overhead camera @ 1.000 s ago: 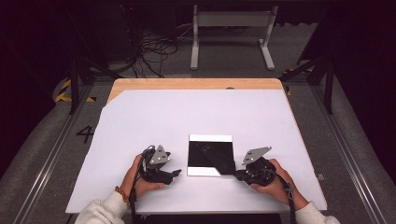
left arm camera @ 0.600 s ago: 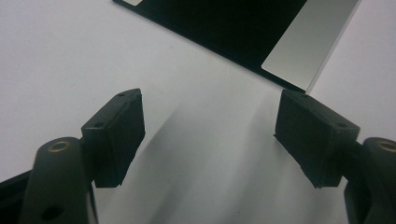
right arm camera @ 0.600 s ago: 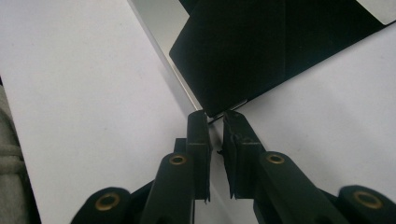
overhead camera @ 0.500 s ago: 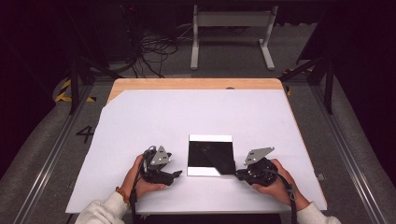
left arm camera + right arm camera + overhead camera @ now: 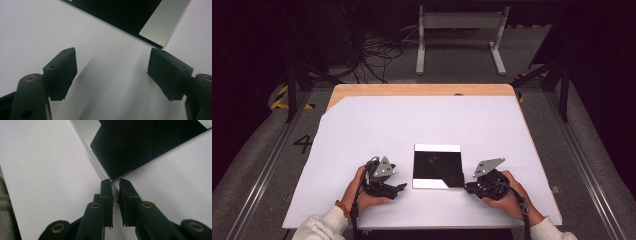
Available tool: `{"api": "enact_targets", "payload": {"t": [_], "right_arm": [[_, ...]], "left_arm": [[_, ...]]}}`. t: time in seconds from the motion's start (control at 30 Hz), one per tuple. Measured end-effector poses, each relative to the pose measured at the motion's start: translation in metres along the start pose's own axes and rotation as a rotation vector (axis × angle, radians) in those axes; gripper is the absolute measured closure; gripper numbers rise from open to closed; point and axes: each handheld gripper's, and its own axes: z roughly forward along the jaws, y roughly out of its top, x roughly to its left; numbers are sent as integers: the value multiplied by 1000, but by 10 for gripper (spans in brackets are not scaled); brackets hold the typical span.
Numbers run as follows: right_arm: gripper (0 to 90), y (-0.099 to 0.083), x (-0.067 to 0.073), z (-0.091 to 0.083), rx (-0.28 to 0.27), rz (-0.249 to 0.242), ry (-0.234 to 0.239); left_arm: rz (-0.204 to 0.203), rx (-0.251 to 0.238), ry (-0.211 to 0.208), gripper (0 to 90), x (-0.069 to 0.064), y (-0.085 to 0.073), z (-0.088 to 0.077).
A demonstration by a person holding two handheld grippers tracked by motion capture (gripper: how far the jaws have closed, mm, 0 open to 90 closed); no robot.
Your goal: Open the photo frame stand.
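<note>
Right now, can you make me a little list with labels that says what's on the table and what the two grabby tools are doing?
table cover: white sheet
thing in the middle: flat, shiny black square panel with a light edge
left gripper: jaws open, nothing between them, pointing toward the panel's left side
right gripper: jaws nearly together, tips right at the panel's near right corner; cannot tell whether they pinch it
hands: one on each gripper, low on the sheet

We see table [image 5: 422,90] with pale wood top, wood bare along far edge and at far left corner. White sheet [image 5: 422,130] covers rest of top, its far left corner cut off slantwise. On sheet we see square black panel [image 5: 437,165] lying flat near our edge, centre-right, light strips along its far and near sides.
</note>
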Motion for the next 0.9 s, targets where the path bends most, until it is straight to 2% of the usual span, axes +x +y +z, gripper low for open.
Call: {"api": "enact_targets", "payload": {"t": [0.63, 0.9], "right_arm": [[823, 1, 1, 2, -24, -3, 0], [819, 1, 1, 0, -50, -4, 2]], "left_arm": [[2, 11, -9, 244, -1, 0, 2], [3, 13, -6, 242, 0, 0, 2]]}}
